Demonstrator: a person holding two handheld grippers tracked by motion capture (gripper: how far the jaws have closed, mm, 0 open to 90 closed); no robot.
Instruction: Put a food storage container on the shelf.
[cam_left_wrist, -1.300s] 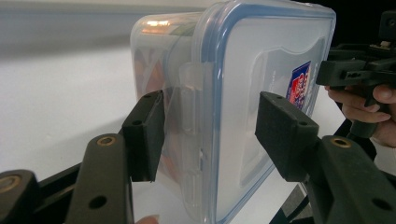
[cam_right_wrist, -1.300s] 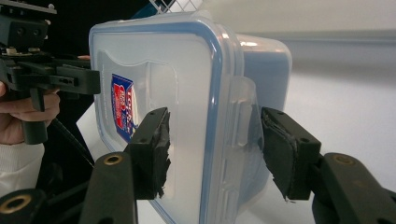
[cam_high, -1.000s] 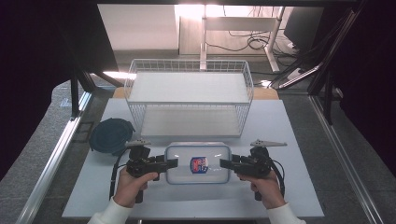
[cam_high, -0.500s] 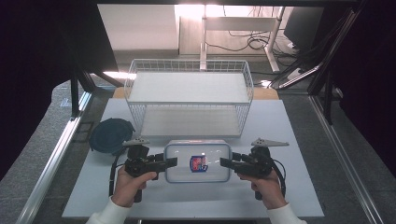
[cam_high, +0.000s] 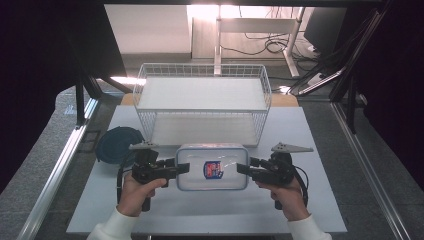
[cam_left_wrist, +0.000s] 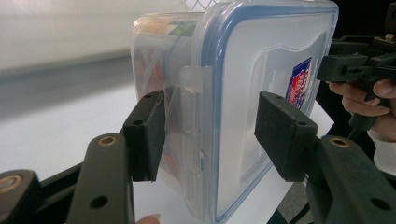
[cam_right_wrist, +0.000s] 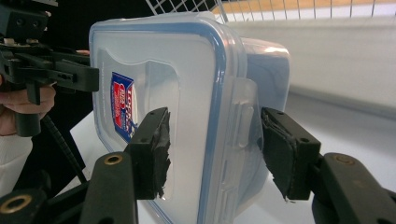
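Currently: food box (cam_high: 212, 167) on table (cam_high: 310, 210) front of wire basket (cam_high: 202, 102) | long axis left-right | left gripper (cam_high: 181, 167), right gripper (cam_high: 245, 169) straddle opposite end latches, jaws apart, unclamped | equally near

The high view was evenly lit, with a blown-out bright patch at top centre and dark surroundings. Both gripper views were sharp up close, their backgrounds soft and overexposed.

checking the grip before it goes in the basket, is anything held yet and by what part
Nothing is clamped yet. The left gripper and right gripper each straddle an end latch of the lidded container, jaws open.
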